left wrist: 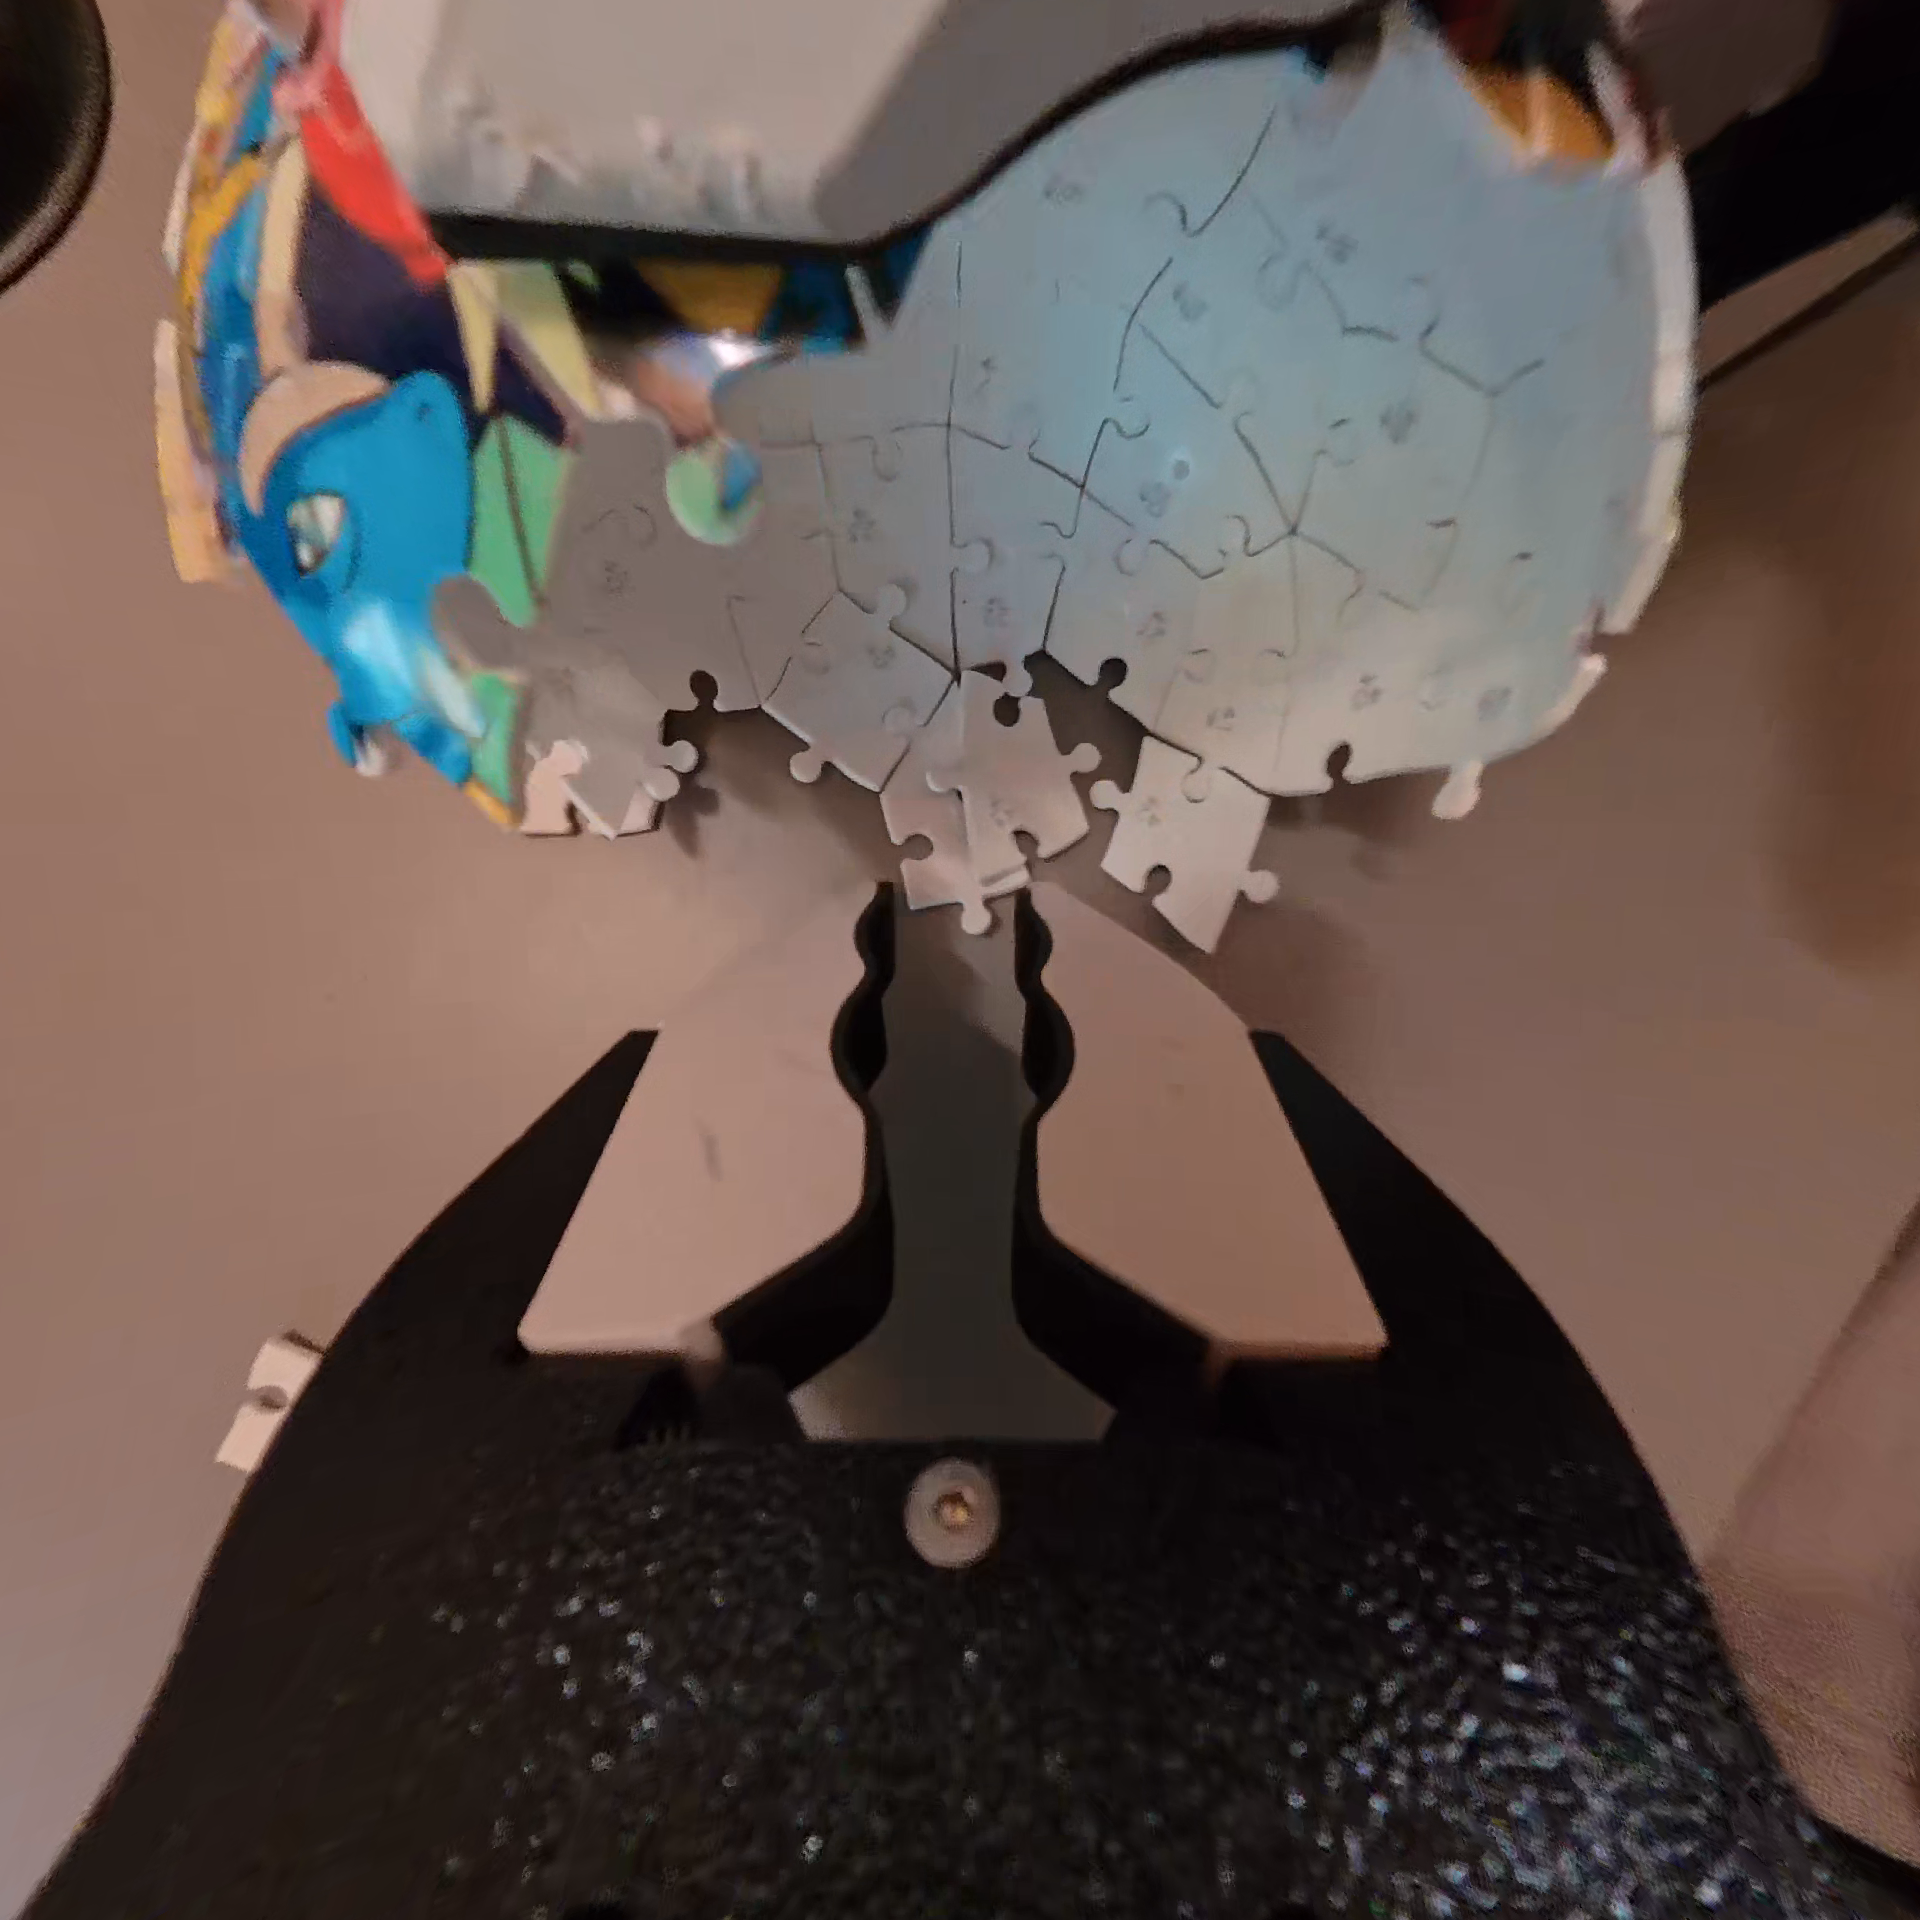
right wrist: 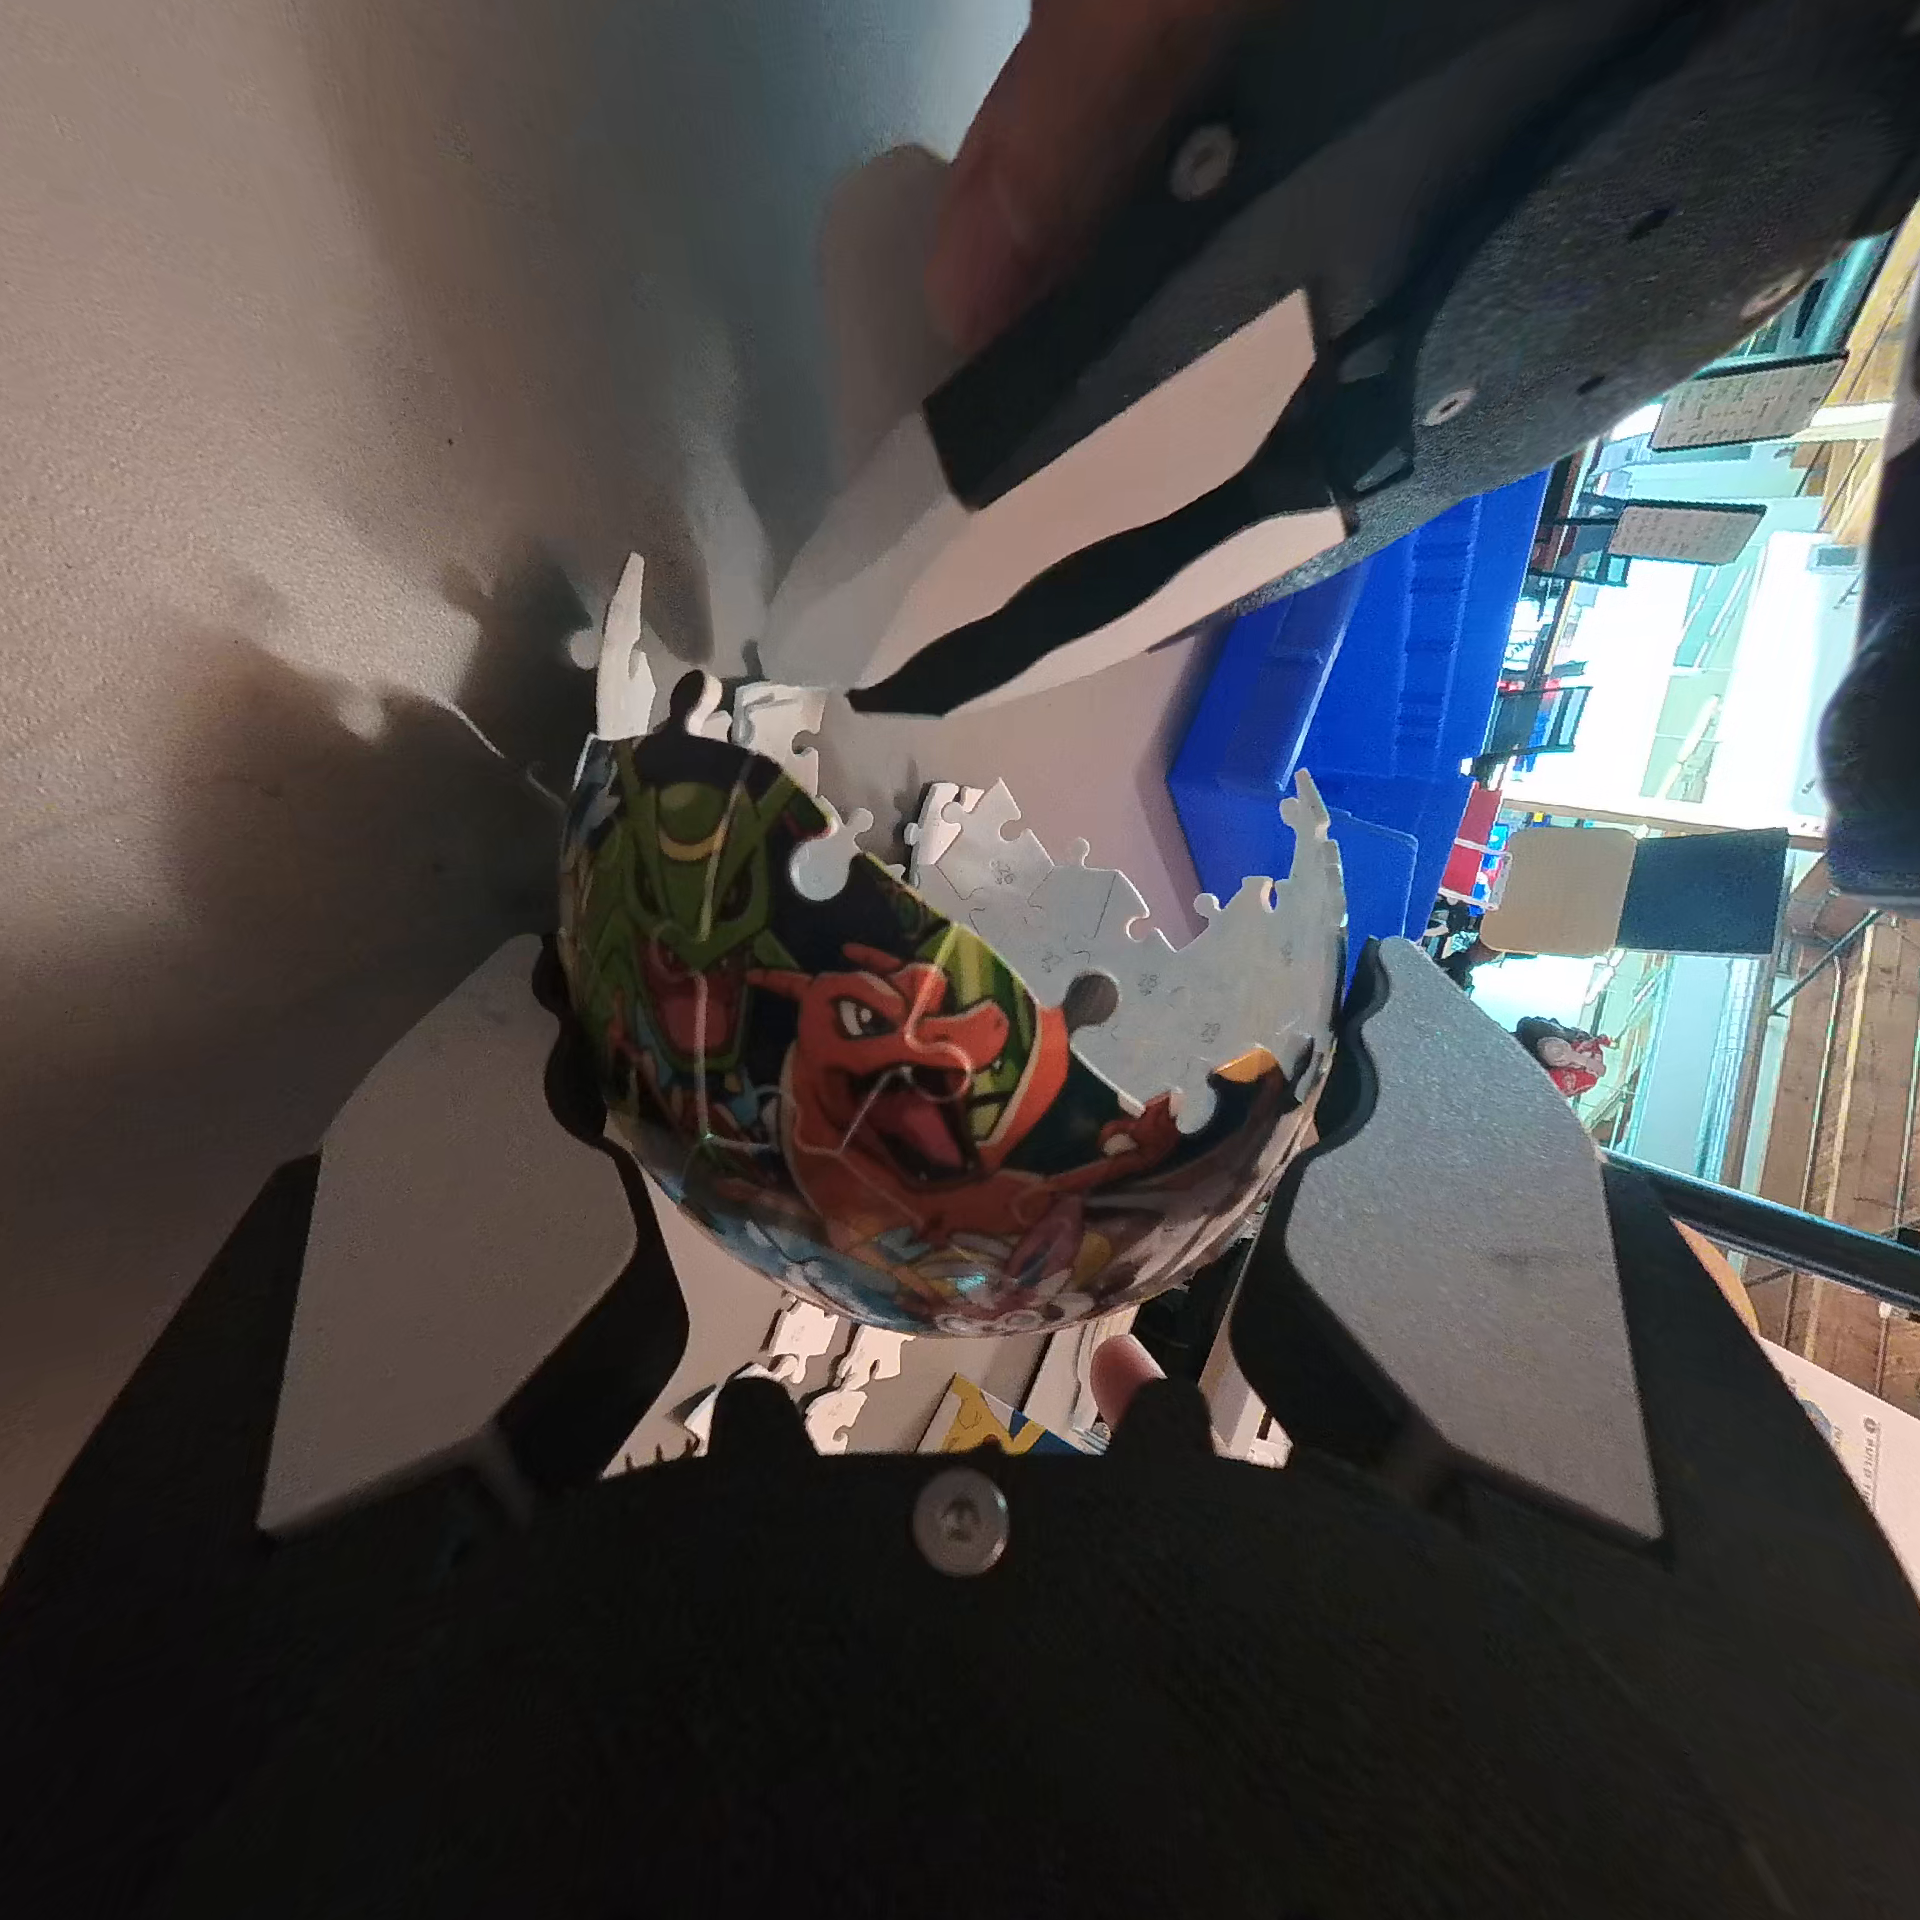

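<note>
- Left wrist view: the left gripper (left wrist: 954, 914) has its jaws pinched on a pale puzzle piece (left wrist: 951, 868) at the ragged lower edge of the half-built puzzle ball (left wrist: 1195, 468), whose grey inner side faces the camera above a beige tabletop (left wrist: 312, 1039).
- Right wrist view: the right gripper (right wrist: 951, 1039) clamps the puzzle ball (right wrist: 831, 1049) between its jaws, printed side toward the camera. The left gripper (right wrist: 862, 696) reaches the rim from above. A blue bin (right wrist: 1382, 707) stands behind.

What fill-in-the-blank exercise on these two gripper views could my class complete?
1. The left gripper pinches one loose puzzle ___.
2. The puzzle ball, clamped by the right gripper, is ___ on its inner surface.
3. Behind the ball stands a ___ crate.
Missing words: piece; white; blue.
</note>
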The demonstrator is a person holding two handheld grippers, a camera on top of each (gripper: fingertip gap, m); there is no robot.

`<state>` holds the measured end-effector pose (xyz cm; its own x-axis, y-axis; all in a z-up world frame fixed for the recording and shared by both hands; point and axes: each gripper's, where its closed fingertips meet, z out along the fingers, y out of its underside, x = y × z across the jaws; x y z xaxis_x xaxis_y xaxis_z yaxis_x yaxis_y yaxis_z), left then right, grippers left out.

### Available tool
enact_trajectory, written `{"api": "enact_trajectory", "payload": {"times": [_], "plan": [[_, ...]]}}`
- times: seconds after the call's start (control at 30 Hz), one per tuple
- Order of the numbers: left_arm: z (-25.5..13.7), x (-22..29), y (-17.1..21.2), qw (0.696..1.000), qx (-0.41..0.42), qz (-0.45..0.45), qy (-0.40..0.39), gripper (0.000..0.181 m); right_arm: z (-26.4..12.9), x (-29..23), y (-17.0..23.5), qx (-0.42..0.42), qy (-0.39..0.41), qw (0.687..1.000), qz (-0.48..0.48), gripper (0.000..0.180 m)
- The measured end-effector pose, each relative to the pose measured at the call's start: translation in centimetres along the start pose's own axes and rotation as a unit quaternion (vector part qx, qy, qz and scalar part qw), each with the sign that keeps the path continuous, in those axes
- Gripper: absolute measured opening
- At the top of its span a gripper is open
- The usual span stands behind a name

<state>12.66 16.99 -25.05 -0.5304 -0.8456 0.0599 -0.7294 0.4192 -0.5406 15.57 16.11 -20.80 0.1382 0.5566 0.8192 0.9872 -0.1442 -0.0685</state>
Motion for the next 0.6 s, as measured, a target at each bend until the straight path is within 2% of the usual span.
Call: {"api": "enact_trajectory", "payload": {"times": [0.2,0.43,0.53,0.6], "plan": [[0.3,-0.1,0.3,0.999,-0.013,0.029,-0.012,0.014,0.0,0.0,0.0,0.000,0.001,1.000,0.000,0.135],[-0.4,-0.3,-1.1,0.996,0.028,0.074,-0.045,0.009,0.0,0.0,0.0,-0.001,0.000,1.000,-0.001,0.135],[-0.1,-1.2,-1.0,0.997,0.026,0.045,-0.058,0.018,0.0,0.0,0.0,-0.001,0.000,1.000,-0.002,0.135],[-0.1,-2.2,-1.0,0.997,0.032,-0.009,-0.068,0.039,0.0,0.0,0.0,-0.001,0.000,1.000,-0.002,0.135]]}}
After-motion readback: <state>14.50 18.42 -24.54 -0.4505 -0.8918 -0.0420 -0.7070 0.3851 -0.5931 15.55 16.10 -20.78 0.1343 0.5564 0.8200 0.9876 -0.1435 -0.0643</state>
